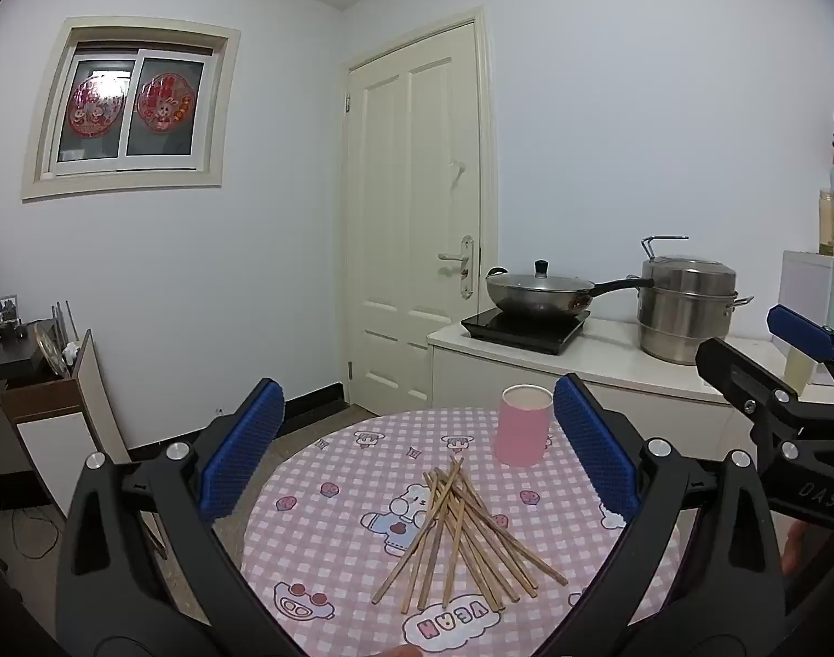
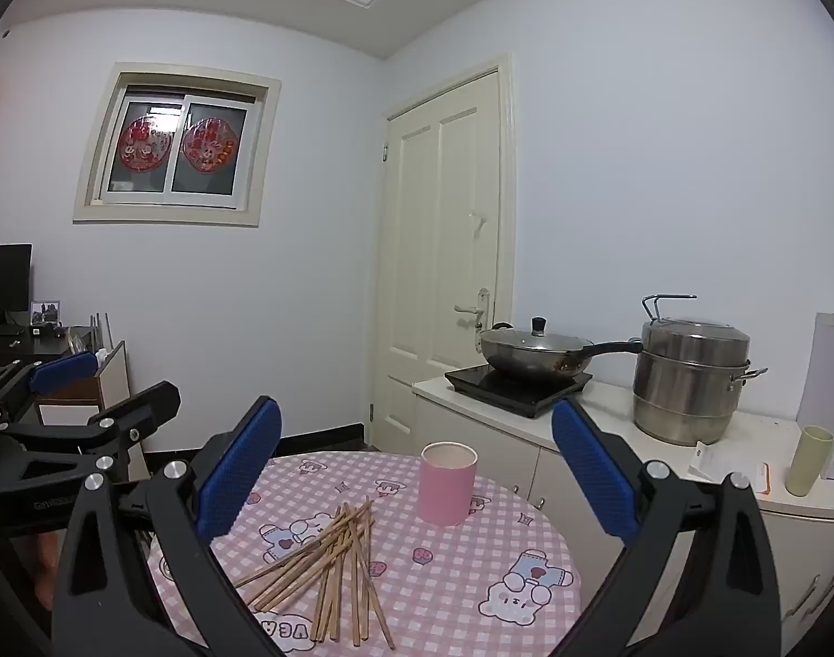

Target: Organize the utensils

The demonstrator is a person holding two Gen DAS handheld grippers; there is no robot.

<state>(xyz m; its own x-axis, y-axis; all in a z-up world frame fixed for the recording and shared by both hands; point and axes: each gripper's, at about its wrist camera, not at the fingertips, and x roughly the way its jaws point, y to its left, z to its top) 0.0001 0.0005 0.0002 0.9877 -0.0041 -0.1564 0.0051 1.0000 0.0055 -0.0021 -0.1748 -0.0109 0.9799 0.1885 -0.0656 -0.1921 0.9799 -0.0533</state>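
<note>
Looking along your left tongs (image 1: 418, 441), you are holding them spread wide and gripping nothing, above the chopsticks (image 1: 460, 534) lying crossed in a loose heap on the checked worktop (image 1: 318, 536), with the pink cup (image 1: 523, 427) standing upright just beyond. Looking along your right tongs (image 2: 417, 462), they are gaping equally wide and empty. The sticks are overlapping, so pinching one may be dragging others or rolling them off the edge, and a careless sweep may be tipping that light cup.
</note>
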